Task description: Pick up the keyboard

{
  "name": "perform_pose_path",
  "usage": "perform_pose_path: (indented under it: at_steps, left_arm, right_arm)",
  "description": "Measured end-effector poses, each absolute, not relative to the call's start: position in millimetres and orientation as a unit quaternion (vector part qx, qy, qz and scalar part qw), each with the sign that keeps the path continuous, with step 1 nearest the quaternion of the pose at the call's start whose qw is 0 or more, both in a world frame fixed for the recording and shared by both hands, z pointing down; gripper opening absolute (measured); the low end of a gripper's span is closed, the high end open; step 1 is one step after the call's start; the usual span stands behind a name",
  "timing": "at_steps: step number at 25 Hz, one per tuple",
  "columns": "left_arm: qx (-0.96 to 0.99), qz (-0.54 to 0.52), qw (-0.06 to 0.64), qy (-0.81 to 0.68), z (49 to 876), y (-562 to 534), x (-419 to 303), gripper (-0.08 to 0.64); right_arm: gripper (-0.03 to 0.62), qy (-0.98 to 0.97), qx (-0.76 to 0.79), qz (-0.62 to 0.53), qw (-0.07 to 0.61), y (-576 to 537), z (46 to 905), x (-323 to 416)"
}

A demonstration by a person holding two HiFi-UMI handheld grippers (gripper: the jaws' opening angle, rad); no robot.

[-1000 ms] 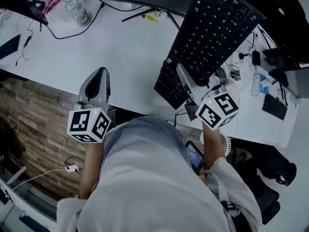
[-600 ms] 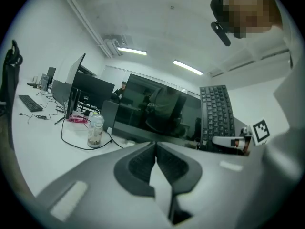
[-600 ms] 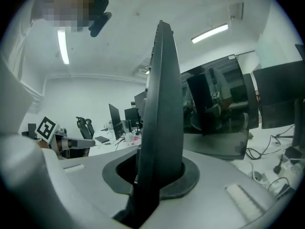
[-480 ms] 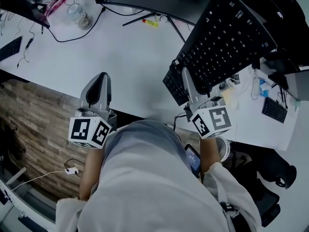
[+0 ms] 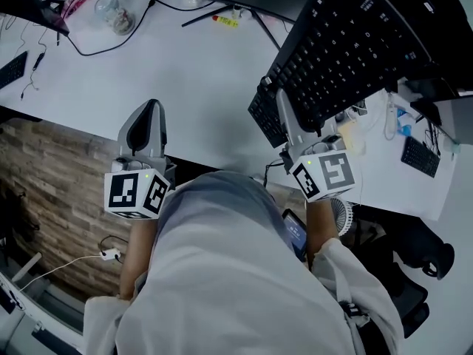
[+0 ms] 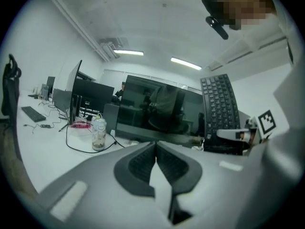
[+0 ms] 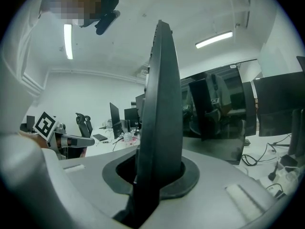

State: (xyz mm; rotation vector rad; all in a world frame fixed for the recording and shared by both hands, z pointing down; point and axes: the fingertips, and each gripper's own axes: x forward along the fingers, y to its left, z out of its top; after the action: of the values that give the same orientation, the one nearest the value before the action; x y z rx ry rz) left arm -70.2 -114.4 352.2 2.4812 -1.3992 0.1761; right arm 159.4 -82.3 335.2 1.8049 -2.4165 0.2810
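Note:
My right gripper [image 5: 284,111] is shut on the near edge of the black keyboard [image 5: 347,46] and holds it tilted up above the white desk [image 5: 185,72]. In the right gripper view the keyboard [image 7: 159,104] stands edge-on between the pads of that gripper [image 7: 152,175]. My left gripper [image 5: 150,113] hovers over the desk's near edge, shut with nothing in it. Its jaws meet in the left gripper view [image 6: 156,151], where the raised keyboard [image 6: 219,109] shows at the right.
A clear bottle [image 5: 114,13] and a black cable [image 5: 96,50] lie at the desk's far left. A yellow marker [image 5: 225,22] sits near a monitor stand. Small keyboards lie at the left edge [image 5: 15,69] and at the right [image 5: 421,157]. White cables clutter the right.
The right gripper has rolled and the keyboard has swung up and to the right with it. The left gripper has stayed about where it was.

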Motion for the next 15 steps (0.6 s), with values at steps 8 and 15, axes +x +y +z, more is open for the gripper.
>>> perform_pose_path:
  at_steps: [8, 15]
  left_arm:
    - [0.856, 0.08, 0.145, -0.49, 357.1, -112.6, -71.4, 0.0]
    - [0.862, 0.092, 0.148, -0.477, 361.6, -109.9, -64.9, 0.0]
  right_arm:
    - [0.075, -0.799, 0.592, 0.097, 0.052, -80.5, 332.4, 162.1]
    - [0.076, -0.799, 0.591, 0.097, 0.056, -79.3, 333.8, 163.7]
